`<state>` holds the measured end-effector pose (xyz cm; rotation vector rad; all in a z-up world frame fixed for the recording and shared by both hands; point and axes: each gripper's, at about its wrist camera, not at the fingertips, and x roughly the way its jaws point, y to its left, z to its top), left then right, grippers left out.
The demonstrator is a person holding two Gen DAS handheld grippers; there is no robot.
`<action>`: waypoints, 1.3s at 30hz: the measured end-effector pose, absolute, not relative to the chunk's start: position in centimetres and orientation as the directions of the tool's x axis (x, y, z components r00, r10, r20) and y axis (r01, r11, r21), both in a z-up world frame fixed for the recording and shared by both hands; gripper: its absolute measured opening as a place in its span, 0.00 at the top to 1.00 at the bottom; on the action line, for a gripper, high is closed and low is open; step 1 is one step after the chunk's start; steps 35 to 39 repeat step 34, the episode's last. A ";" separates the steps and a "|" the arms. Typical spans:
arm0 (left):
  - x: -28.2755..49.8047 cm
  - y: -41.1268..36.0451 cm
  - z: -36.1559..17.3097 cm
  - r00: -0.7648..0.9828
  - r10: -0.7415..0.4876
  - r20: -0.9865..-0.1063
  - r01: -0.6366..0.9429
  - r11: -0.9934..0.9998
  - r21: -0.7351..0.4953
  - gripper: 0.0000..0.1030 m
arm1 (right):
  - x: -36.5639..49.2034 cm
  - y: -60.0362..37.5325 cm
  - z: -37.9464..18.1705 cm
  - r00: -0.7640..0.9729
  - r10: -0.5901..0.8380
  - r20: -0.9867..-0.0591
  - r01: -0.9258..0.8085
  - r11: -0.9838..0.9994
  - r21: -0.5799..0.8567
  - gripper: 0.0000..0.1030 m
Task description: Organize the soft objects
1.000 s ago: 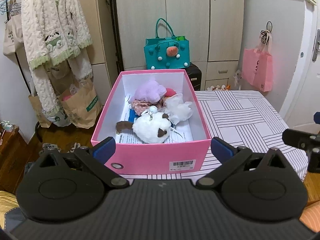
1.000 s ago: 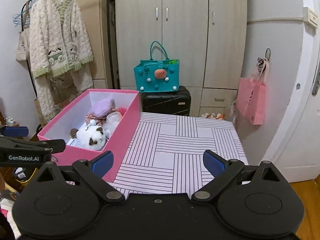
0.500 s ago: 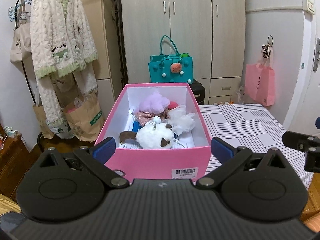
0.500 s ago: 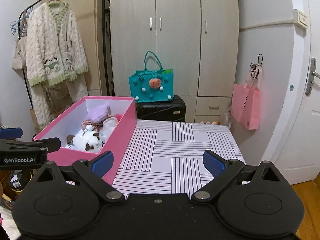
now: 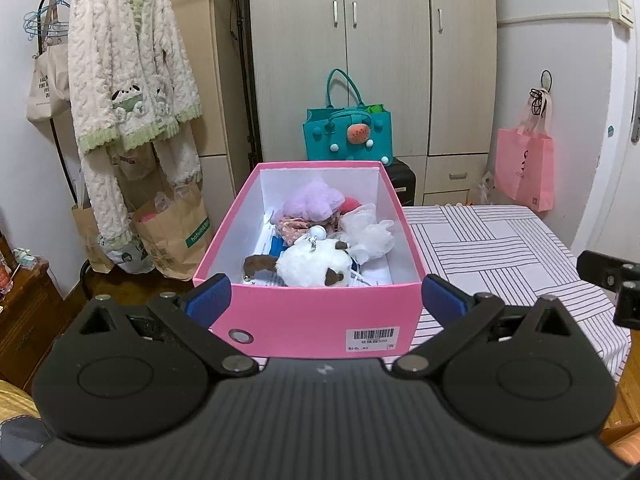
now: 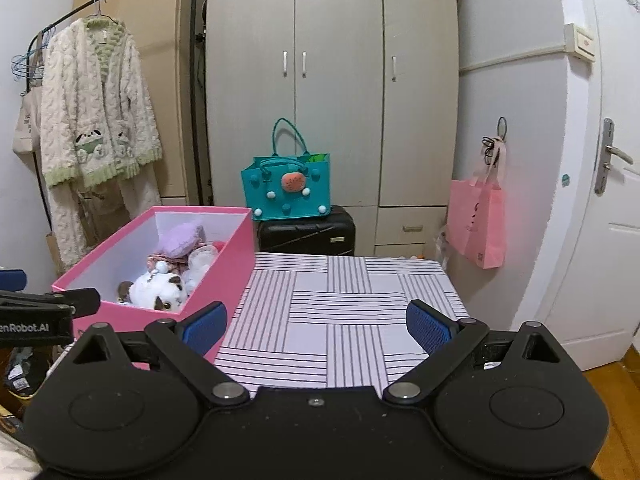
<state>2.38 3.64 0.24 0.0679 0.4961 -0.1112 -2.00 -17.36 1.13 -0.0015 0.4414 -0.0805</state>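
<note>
A pink box (image 5: 308,318) stands on the left part of the striped table (image 5: 492,240). It holds a white plush with brown patches (image 5: 316,266), a purple fluffy item (image 5: 314,200), a white mesh puff (image 5: 370,232) and a pink patterned cloth (image 5: 298,226). The box also shows in the right wrist view (image 6: 224,264), with the plush (image 6: 158,290) inside. My left gripper (image 5: 324,300) is open and empty, in front of the box's near wall. My right gripper (image 6: 316,322) is open and empty, over the table's near edge, right of the box.
A teal bag (image 6: 286,182) sits on a black suitcase (image 6: 306,232) behind the table. A wardrobe (image 6: 332,80) stands at the back. A fleece robe (image 5: 128,80) hangs at the left above paper bags (image 5: 176,232). A pink bag (image 6: 476,226) hangs near the door (image 6: 600,200).
Both grippers have tilted up and drawn back a little, so the box and table sit lower in view. Both stay open. The objects in the box have not moved.
</note>
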 end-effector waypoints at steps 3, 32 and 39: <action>2.3 3.6 0.2 0.875 -0.086 -0.476 0.122 0.992 0.045 0.00 | -2.1 -17.5 1.0 0.900 -0.100 -0.425 0.096 0.995 -0.031 0.05; 2.0 3.6 0.6 0.872 -0.086 -0.482 0.124 0.991 0.048 0.00 | -1.9 -18.0 0.4 0.874 -0.107 -0.473 0.099 0.994 -0.042 0.05; 2.0 3.6 0.6 0.872 -0.088 -0.481 0.126 0.991 0.047 0.00 | -1.9 -18.0 0.4 0.874 -0.107 -0.474 0.098 0.994 -0.043 0.05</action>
